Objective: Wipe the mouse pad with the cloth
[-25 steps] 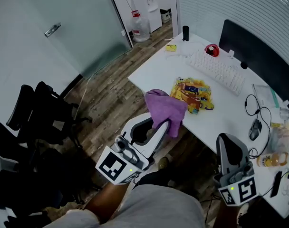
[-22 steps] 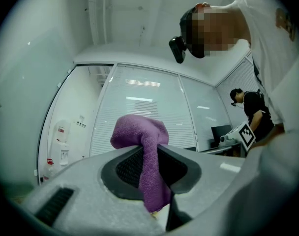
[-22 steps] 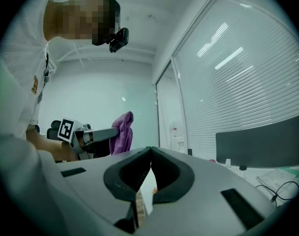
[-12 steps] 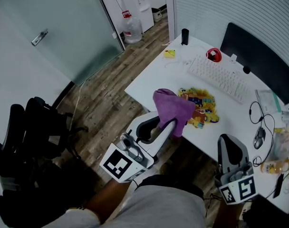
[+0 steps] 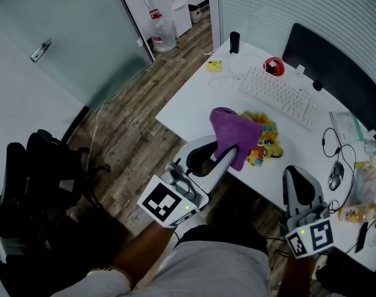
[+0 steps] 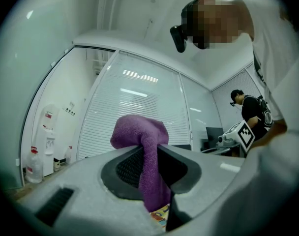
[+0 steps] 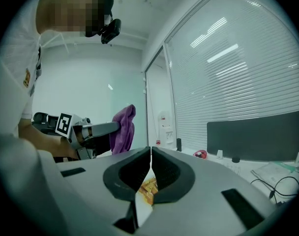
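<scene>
A purple cloth (image 5: 235,133) hangs pinched in my left gripper (image 5: 228,152), which is shut on it. The cloth hovers over the near left part of the colourful printed mouse pad (image 5: 266,142) lying on the white desk (image 5: 194,101). In the left gripper view the cloth (image 6: 145,146) bulges above the jaws, with a strip of the mouse pad (image 6: 159,214) below them. My right gripper (image 5: 294,177) is shut and empty, near the desk's front edge to the right of the pad. The right gripper view has its jaws (image 7: 150,168) pressed together and the cloth (image 7: 122,129) at left.
Behind the pad lie a white keyboard (image 5: 277,94), a dark monitor (image 5: 333,67) and a red object (image 5: 274,65). A mouse (image 5: 334,180) with cables sits at right. A black cylinder (image 5: 234,42) and yellow notes (image 5: 214,65) occupy the far corner. Black chairs (image 5: 33,178) stand at left.
Both grippers have moved toward the desk. The cloth, still held, now overlaps the near left part of the mouse pad.
</scene>
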Motion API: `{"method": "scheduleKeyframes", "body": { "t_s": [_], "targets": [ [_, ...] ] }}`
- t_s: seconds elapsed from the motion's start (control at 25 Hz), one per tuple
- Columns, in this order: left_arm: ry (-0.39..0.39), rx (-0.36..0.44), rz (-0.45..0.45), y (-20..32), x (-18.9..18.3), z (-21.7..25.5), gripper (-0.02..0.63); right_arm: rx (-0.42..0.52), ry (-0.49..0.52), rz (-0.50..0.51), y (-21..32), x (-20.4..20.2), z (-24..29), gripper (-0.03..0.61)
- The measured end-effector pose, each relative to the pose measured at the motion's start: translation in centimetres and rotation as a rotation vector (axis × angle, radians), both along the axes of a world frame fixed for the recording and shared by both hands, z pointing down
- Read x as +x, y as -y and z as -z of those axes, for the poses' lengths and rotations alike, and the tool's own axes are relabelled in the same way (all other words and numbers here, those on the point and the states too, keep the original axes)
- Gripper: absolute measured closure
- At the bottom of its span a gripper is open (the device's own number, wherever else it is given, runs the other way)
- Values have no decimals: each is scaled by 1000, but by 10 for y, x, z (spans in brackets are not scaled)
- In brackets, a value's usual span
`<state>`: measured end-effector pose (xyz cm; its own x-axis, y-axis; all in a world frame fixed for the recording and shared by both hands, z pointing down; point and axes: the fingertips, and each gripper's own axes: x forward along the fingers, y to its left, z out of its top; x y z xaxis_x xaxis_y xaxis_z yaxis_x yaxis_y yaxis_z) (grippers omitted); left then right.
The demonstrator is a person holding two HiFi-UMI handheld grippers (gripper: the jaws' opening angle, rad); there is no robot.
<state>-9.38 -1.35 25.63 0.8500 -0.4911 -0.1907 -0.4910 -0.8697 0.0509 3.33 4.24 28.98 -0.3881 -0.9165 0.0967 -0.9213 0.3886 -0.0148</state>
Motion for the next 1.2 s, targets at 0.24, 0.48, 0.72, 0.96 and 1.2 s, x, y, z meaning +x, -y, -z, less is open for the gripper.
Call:
{"method": "scheduleKeyframes", "body": {
  "t_s": [0.24, 0.48, 0.72, 0.96, 1.2],
  "targets": [
    [40, -31, -9, 10, 20, -11, 532, -48, -3, 6, 17, 12, -17, 565],
    [78, -40, 7, 30, 38, -17, 532, -115, 9, 12, 40, 31, -36, 565],
    [120, -68, 8, 52, 66, -28, 532, -203, -13, -6, 63, 59, -64, 562],
    [177, -125, -8, 70, 96, -44, 532, -319, -89, -16, 78, 81, -100, 444],
    [331, -212, -53, 81, 126, -75, 532, -452, -167, 13, 88, 92, -141, 380]
  ]
}}
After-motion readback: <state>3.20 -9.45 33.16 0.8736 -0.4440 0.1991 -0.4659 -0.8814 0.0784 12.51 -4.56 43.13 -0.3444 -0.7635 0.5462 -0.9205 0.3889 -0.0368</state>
